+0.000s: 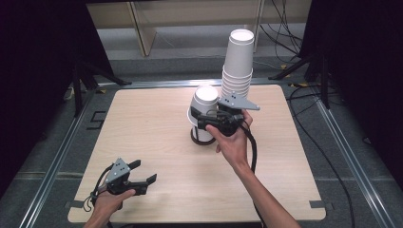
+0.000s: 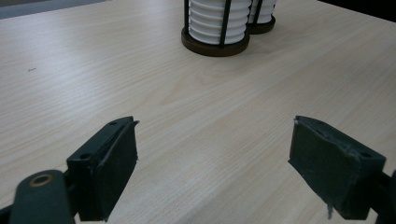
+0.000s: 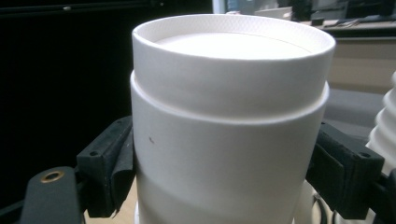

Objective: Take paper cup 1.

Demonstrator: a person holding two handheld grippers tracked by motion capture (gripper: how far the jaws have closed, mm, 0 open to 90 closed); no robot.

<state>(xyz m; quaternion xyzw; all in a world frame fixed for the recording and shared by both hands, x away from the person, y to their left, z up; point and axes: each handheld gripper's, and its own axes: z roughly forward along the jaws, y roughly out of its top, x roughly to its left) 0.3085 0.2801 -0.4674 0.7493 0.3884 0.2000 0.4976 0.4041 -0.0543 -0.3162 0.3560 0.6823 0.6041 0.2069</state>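
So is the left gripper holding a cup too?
No, the left gripper has its jaws apart over the bare table with nothing between them.

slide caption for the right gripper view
Right hand-held gripper clamps an upside-down white paper cup beside a ribbed white cup stack.

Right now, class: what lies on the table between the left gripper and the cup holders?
Nothing: in the left gripper view, only bare wooden table stretches from the left gripper, its jaws apart and empty, to the two round holders of stacked white cups.
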